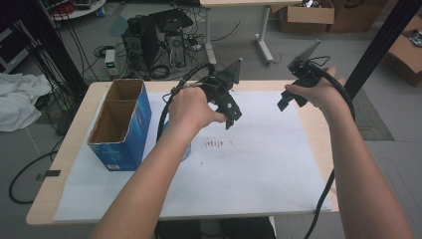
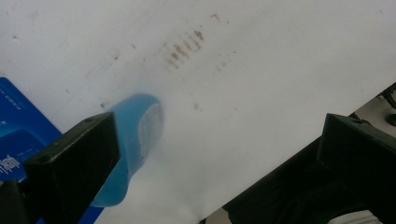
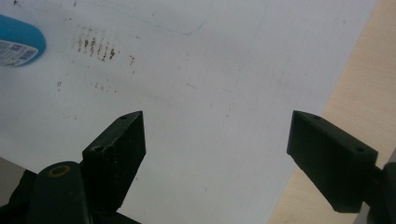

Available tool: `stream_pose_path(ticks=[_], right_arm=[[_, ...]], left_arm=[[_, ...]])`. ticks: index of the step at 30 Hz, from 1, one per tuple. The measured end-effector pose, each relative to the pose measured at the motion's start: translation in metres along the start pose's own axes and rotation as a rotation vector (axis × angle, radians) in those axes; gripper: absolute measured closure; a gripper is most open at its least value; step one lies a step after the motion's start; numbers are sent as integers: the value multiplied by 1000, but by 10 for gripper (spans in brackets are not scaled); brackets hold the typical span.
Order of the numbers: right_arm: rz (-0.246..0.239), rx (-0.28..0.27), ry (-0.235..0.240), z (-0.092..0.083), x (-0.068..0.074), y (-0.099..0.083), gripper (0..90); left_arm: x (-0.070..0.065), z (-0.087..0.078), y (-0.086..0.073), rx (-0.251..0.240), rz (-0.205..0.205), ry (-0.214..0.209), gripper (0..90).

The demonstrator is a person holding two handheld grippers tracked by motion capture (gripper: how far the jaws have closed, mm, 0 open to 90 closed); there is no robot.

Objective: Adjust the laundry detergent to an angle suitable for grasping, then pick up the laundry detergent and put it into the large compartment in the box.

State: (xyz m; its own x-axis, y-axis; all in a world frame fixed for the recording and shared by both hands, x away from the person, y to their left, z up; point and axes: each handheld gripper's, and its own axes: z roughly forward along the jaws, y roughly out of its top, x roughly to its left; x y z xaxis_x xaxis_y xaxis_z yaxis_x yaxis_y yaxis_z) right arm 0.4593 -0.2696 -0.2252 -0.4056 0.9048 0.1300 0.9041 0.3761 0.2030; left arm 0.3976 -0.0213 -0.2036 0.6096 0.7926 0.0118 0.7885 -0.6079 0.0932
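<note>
A light blue bottle with a white label (image 2: 140,135) lies on the white paper sheet (image 1: 259,164). In the high view the left forearm covers most of the bottle (image 1: 187,151). My left gripper (image 1: 232,115) hovers above the sheet's middle, just right of the bottle, and it is open and empty (image 2: 219,144). My right gripper (image 1: 287,101) is held above the sheet's far right part, also open with nothing between its jaws (image 3: 215,140). The bottle's end (image 3: 18,42) shows at the top left of the right gripper view.
An open blue cardboard box (image 1: 119,124) with two compartments stands at the table's left. Brown smudges (image 1: 214,144) mark the sheet's middle. The wooden table edge (image 3: 364,93) lies right of the sheet. A black post (image 1: 378,45) rises at the far right.
</note>
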Motion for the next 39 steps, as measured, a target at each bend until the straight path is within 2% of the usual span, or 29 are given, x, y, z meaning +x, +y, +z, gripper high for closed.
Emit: stream_pose_path(ticks=[8,15,26,39], right_arm=[[-27,-3,8,0,1,0,172],[-17,-20,8,-2,-1,-2,168],[-15,-18,7,0,-2,0,168],[-11,-22,3,-1,-1,1,168]], left_arm=[[4,-1,-3,3,-6,-3,1],[5,-1,-3,3,-2,-1,1],[7,1,-4,2,-7,-6,1],[9,-10,-8,-11,9,-7,1]])
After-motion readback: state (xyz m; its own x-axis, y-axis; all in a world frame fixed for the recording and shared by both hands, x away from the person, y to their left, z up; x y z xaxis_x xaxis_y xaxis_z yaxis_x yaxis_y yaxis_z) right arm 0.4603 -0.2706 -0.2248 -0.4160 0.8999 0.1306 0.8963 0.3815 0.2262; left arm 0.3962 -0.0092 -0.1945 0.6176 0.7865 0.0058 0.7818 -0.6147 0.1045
